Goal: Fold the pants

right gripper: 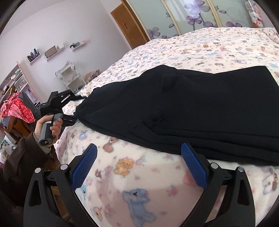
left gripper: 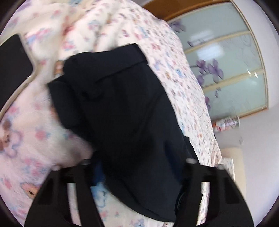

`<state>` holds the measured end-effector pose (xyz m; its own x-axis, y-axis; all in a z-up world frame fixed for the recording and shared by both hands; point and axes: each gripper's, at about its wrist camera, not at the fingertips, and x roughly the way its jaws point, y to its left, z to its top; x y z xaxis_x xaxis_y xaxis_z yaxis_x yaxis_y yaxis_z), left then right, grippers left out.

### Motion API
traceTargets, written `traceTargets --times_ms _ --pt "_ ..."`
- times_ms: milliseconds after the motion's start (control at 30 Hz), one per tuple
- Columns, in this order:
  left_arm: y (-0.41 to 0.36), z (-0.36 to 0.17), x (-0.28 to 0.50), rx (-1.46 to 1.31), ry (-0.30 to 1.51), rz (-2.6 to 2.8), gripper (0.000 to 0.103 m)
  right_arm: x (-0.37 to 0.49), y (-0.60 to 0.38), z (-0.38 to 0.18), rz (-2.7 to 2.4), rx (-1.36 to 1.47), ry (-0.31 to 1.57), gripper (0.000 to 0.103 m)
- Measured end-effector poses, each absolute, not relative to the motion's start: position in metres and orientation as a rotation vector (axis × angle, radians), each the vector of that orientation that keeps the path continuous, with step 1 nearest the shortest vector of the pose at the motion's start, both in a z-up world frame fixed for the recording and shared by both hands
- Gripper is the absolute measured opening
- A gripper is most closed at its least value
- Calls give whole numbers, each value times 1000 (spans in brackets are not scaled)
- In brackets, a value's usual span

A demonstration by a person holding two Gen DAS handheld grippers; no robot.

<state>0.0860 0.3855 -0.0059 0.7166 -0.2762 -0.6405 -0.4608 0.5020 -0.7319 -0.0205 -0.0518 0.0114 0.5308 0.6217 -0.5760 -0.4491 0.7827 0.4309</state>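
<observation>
Pants (right gripper: pixel 191 108) on bed (right gripper: pixel 139 174), already folded into stacked layers; maybe one fold or tidy left. My right gripper (right gripper: pixel 139 167) wide open, empty, near edge. Left gripper (left gripper: pixel 137 174): cloth hides tips, can't tell grip.

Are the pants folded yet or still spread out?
Folded. The pants lie on the bed as a compact stack, with several layered edges along the near side.

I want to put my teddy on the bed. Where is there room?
Bare blanket lies between the folded pants and the near edge, by the open right tongs. More lies beyond the pants toward the wardrobe doors. The pants' left end is crowded by the left tongs.
</observation>
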Motion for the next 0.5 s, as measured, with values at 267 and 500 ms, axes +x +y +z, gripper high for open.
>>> traceTargets --times_ms 267,500 --pt "339 51 93 -665 764 238 17 -27 -90 22 610 367 641 99" --pt "205 128 125 -193 653 112 14 -24 -154 27 466 584 521 101"
